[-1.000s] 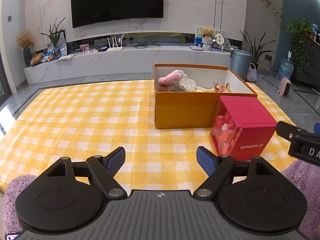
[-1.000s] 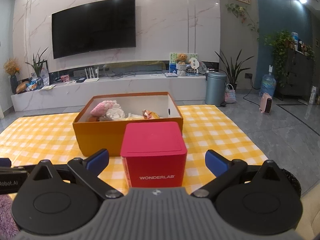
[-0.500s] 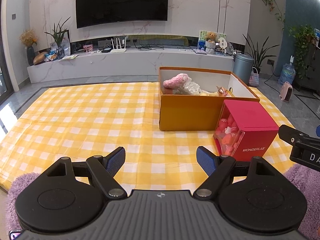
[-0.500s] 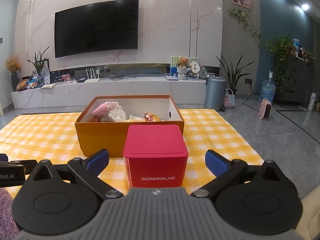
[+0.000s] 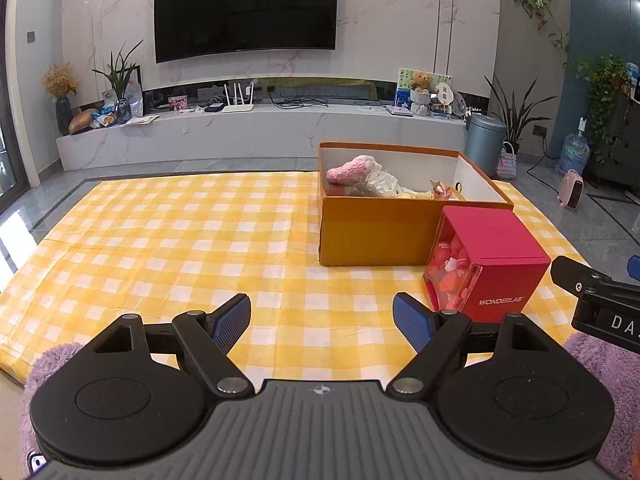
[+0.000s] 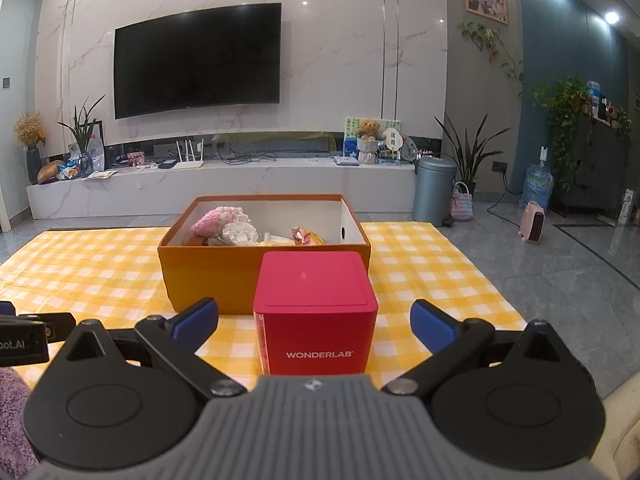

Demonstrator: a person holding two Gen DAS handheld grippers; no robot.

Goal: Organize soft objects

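An orange cardboard box (image 5: 376, 232) (image 6: 208, 268) stands on a yellow checked cloth (image 5: 168, 248) and holds soft things: a pink knitted toy (image 5: 352, 169) (image 6: 218, 218), a white crinkled piece (image 6: 240, 233) and others half hidden. In front of it sits a red WONDERLAB cube (image 5: 490, 264) (image 6: 316, 312) with a clear side showing pink and red pieces. My left gripper (image 5: 322, 322) is open over bare cloth, left of the cube. My right gripper (image 6: 314, 322) is open, and the cube stands just beyond it, between the two fingers in this view.
Purple fuzzy fabric (image 5: 600, 364) (image 6: 12, 420) shows at the lower edges by the grippers. Beyond the cloth are a white TV bench (image 5: 260, 132), a grey bin (image 5: 484, 140), plants, a water bottle (image 6: 538, 186) and a small pink heater (image 6: 532, 228) on the grey floor.
Both views have tilted up and drawn back slightly, so the box and cube sit lower in frame. Both grippers stay open. Nothing on the cloth has moved.
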